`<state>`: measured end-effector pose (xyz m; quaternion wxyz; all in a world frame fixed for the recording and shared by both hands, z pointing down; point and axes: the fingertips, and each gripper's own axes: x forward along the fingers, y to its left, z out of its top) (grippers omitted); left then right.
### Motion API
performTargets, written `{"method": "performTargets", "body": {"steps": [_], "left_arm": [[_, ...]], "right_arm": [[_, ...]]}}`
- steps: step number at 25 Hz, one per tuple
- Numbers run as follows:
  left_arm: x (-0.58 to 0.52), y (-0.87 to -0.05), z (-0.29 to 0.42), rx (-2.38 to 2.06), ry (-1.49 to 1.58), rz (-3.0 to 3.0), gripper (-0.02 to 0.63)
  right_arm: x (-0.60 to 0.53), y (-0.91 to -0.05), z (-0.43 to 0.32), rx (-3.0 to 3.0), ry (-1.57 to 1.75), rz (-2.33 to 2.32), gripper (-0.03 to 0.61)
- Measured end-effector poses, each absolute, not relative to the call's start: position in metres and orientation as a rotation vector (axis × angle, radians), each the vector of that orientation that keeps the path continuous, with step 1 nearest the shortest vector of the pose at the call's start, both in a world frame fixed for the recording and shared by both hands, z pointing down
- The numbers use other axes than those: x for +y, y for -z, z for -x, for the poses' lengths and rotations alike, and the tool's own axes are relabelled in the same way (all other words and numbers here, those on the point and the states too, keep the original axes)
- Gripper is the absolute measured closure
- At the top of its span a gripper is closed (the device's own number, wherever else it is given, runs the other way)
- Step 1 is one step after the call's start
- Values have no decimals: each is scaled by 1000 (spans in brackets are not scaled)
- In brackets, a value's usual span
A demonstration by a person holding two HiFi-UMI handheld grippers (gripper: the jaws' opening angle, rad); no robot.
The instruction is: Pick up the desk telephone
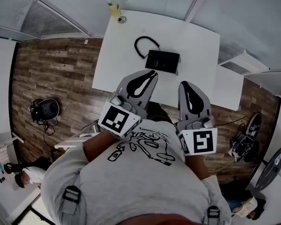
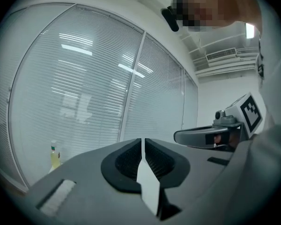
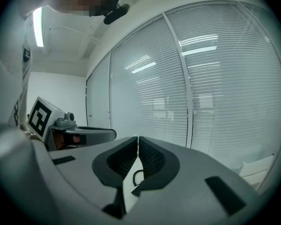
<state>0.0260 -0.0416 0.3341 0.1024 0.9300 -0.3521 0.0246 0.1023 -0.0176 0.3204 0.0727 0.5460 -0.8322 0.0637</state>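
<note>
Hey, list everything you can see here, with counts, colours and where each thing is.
Table: one, white, centre of the head view.
Desk telephone: one, black, looped cord, middle of the table.
Bottle: one, yellowish, table's far edge.
Shelf: one, white, right of the table.
Cabled gear: two black heaps, wooden floor, one left, one right.
Left claw: one, grey, shut, empty, over the table's near edge.
Right claw: one, grey, shut, empty, beside it.
</note>
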Motion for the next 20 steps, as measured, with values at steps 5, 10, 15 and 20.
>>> {"method": "performTargets", "body": {"steps": [5,10,15,20], "left_arm": [[-62,-328,-54,-1080,-64,-2749,591],[-78,-327,-67,-1123,-68,-2742,591],[-92,-327,-72,-1150,-44,-2721,591],[-106,-327,-65,-1158,-49,-2718,591]], "right_arm": [[-37,-314,-131,-2528,-174,-1622,571],[-52,-312,-148,-2547,-166,-1602,571],[-67,-313,-154,-2559,-180,-1592,571],[-82,-314,-146,-2560,-174,-1568,571]]}}
